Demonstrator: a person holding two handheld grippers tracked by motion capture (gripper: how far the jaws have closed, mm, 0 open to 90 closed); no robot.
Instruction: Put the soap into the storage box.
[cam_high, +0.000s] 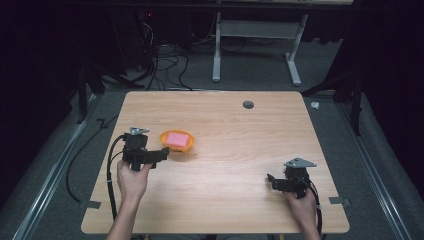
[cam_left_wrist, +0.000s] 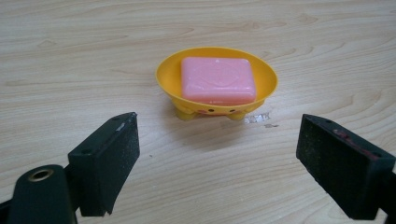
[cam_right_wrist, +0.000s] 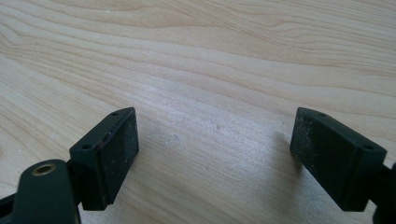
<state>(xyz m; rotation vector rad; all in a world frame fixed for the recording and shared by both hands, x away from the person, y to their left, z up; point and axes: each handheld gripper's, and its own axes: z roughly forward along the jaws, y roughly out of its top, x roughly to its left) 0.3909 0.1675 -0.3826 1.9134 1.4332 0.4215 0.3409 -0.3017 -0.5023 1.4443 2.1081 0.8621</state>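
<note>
The pink rectangular bar of soap (cam_left_wrist: 218, 80) lies flat in a small yellow plastic dish (cam_left_wrist: 168, 74) on stubby feet, which stands on the pale wooden table (cam_high: 240, 150), left of its middle. The left gripper (cam_left_wrist: 217, 154) points straight at it, jaws spread wide and holding nothing; the dish sits just ahead of the black pads (cam_left_wrist: 116, 154), centred on the gap between them, not touching either. In the high view that left gripper (cam_high: 162, 153) is just beside the dish's near-left rim. The right gripper (cam_high: 272, 181) hovers well apart near the table's right front, its jaws also wide open and empty over bare wood
</note>
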